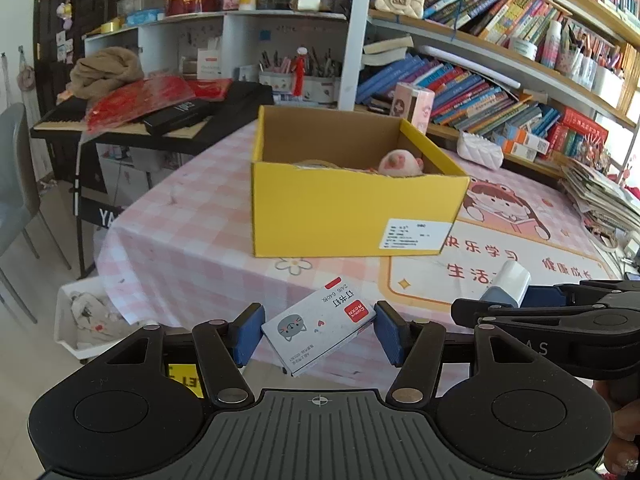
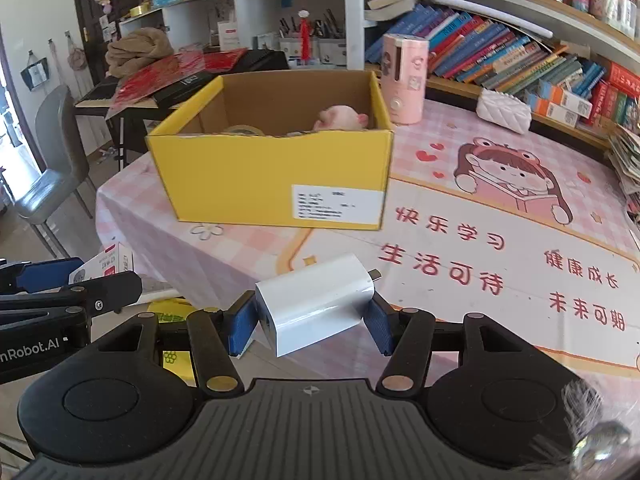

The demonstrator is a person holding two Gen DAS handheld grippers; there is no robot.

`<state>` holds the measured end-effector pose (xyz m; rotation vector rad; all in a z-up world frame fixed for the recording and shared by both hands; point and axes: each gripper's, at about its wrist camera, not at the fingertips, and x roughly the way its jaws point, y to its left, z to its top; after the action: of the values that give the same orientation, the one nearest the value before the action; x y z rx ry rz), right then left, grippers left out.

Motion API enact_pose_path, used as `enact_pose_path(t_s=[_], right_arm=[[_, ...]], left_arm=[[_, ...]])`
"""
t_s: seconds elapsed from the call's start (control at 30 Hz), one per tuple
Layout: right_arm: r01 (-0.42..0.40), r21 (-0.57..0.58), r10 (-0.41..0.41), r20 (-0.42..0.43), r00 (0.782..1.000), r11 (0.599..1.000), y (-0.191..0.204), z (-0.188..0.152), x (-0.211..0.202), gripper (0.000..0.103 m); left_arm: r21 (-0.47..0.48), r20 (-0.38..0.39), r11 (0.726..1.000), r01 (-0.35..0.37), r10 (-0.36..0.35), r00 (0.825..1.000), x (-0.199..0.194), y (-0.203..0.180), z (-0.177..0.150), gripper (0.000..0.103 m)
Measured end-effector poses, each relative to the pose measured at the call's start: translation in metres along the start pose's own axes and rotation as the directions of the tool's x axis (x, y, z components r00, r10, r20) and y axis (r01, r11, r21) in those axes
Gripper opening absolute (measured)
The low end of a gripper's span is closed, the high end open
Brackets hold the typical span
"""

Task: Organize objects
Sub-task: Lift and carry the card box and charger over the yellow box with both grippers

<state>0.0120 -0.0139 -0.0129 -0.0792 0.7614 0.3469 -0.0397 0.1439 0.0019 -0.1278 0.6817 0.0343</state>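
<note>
My left gripper is shut on a small white staple box with a grey cat face, held above the near table edge. My right gripper is shut on a white charger block with its plug pointing forward. The open yellow cardboard box stands ahead of both on the pink checked tablecloth. Inside it lie a pink plush toy and a tape roll. In the left wrist view the right gripper shows at the right with the charger.
A pink cylinder device and a white quilted pouch sit behind the box. Bookshelves line the back, a paper stack the right edge. A keyboard stand, grey chair and white floor bin stand left.
</note>
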Motion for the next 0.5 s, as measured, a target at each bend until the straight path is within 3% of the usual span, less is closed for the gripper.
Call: enact_pose_path(t_s=[0.23,0.5], right_arm=[[0.001,-0.046,-0.001,0.007,1.0,0.999,0.017,0.003,-0.004,0.055],[0.019,-0.033,-0.02,-0.006,1.0,0.999,0.012,0.01,0.005,0.055]], left_arm=[[-0.018,0.022,1.0,0.012,-0.012,1.0,-0.002,0.009,0.004,0.059],[-0.008,0.019,1.0,0.018,-0.018,1.0,0.006,0.006,0.008,0.059]])
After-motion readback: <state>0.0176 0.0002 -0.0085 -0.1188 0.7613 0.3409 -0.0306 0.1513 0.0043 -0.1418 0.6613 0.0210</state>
